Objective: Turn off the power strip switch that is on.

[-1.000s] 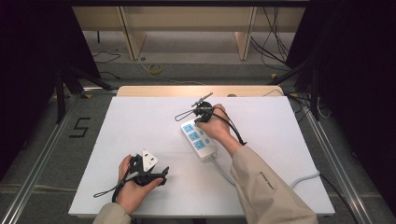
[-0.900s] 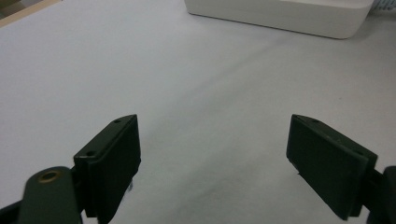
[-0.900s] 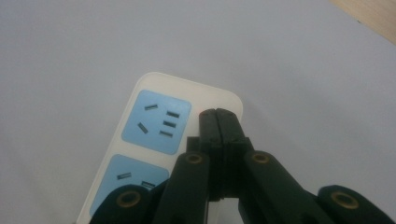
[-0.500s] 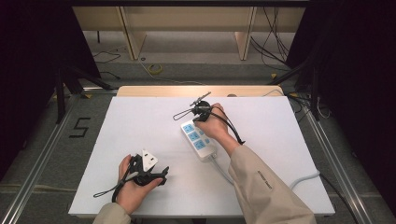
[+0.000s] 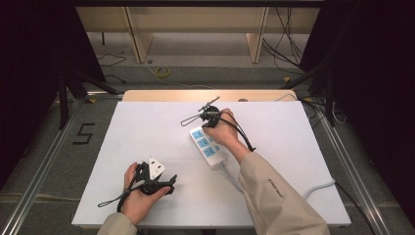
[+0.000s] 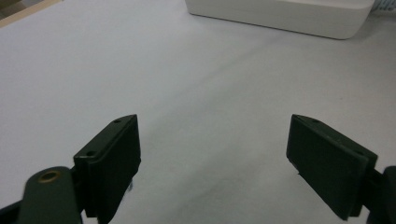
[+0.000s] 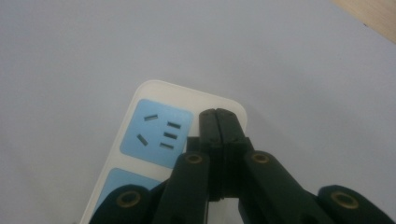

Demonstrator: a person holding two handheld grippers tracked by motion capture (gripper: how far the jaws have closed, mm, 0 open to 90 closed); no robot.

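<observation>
Power strip [image 5: 209, 147], white with blue socket faces, lies near the middle of the table [image 5: 147, 127], its long axis running diagonally from far-left to near-right, cord end toward the person. Right gripper [image 7: 218, 123] rests on its far end, jaws pressed together with nothing between them. Left gripper [image 6: 212, 158] sits near the table's front-left edge, jaws spread wide over bare tabletop. Bare surface surrounds the strip.

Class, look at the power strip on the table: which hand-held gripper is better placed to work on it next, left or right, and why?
Probably the right hand-held gripper: its shut jaws sit over the far end of the power strip. The left hand-held gripper rests open near the table's front edge, apart from the strip.
</observation>
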